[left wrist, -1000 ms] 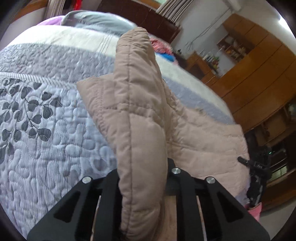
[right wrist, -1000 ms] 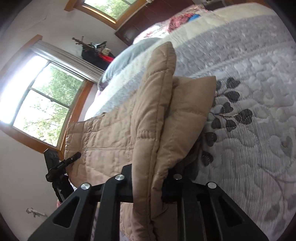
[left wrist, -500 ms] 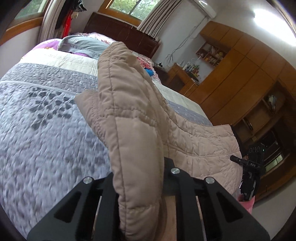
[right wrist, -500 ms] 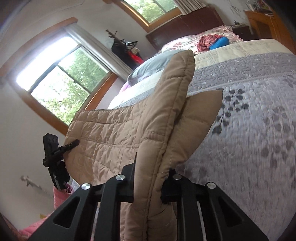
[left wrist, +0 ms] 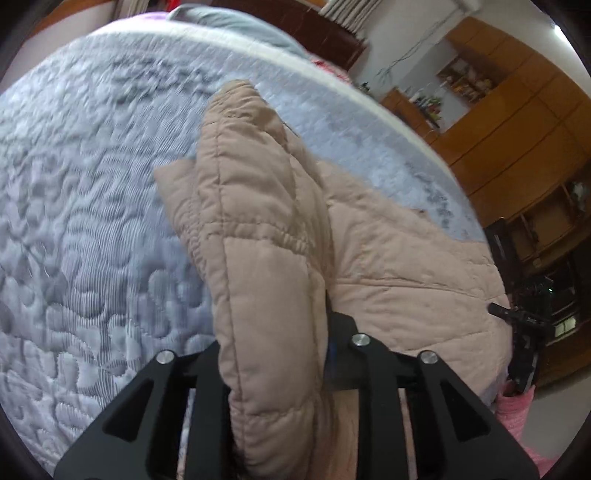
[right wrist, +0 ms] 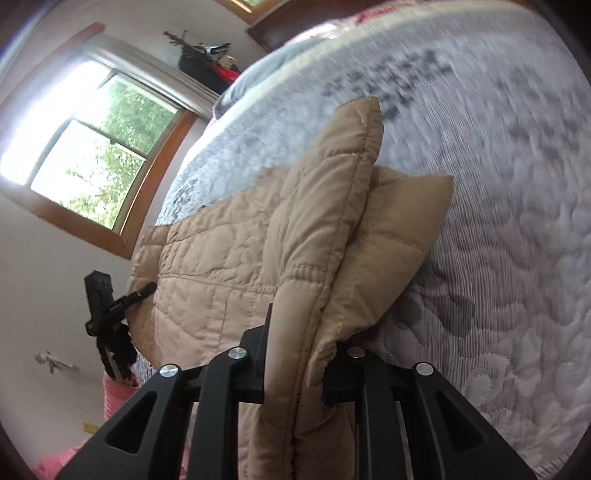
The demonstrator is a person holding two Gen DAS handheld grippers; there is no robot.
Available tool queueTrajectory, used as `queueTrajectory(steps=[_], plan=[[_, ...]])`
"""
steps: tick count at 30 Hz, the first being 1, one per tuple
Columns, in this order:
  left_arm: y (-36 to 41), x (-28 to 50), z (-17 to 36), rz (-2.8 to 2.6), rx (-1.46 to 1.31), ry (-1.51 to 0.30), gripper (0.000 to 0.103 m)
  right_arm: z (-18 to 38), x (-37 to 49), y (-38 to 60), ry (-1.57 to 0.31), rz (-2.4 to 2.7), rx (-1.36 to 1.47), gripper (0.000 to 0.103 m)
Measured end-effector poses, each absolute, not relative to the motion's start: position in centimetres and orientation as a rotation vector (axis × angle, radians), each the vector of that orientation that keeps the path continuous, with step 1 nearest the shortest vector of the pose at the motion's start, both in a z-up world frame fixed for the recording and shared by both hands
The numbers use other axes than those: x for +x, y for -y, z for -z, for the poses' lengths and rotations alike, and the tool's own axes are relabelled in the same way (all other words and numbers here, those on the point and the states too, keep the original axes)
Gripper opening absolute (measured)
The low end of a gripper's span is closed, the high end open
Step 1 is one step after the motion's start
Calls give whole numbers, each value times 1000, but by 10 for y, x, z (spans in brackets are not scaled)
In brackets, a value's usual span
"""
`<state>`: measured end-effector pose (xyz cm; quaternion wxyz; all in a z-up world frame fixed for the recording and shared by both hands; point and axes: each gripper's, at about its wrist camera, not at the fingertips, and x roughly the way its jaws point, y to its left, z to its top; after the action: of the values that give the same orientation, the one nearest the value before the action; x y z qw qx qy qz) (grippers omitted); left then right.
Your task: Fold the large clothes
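Note:
A tan quilted jacket (left wrist: 388, 266) is held stretched between both grippers above a grey quilted bedspread (left wrist: 81, 206). My left gripper (left wrist: 273, 354) is shut on a thick fold of the jacket that stands up between its jaws. My right gripper (right wrist: 295, 365) is shut on the opposite edge of the jacket (right wrist: 229, 258), with a folded flap (right wrist: 402, 221) hanging beside it over the bedspread (right wrist: 517, 221). Each view shows the other gripper at the jacket's far edge, the right one in the left wrist view (left wrist: 524, 332) and the left one in the right wrist view (right wrist: 107, 317).
Wooden cabinets (left wrist: 517, 122) stand right of the bed. A window (right wrist: 85, 155) is on the wall left of the bed. A dark headboard (left wrist: 314, 26) and a grey pillow (left wrist: 236, 18) are at the far end. Pink fabric (right wrist: 114, 395) lies low by the bed edge.
Both grippers tilted up and then swung back down toward the bedspread, carrying the jacket; the bed now fills more of both views. Both still grip the jacket.

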<state>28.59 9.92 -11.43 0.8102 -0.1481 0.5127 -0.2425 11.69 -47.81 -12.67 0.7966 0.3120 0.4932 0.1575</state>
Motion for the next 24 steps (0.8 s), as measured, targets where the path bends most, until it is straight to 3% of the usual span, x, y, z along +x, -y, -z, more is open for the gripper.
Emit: queueTrajectory(steps=[2,11,16,21,24], plan=[[-100,289,127,526,-304,-1101,31,139,122,482,-1069,-340,688,22],[-104,283,134,500,-327,-1082,35,164,126,487,-1076,-360,749,27],[-106,267,122,438,-357,-1096,45,145,116,480,-1088,-273,626,46],[-127,238,97,355,-362,-1062,47,106,89,474,-1076,-148,433,43],[-143,212,79,263,-339,-1017,50,82,69,464,-1062,-121,324,33]])
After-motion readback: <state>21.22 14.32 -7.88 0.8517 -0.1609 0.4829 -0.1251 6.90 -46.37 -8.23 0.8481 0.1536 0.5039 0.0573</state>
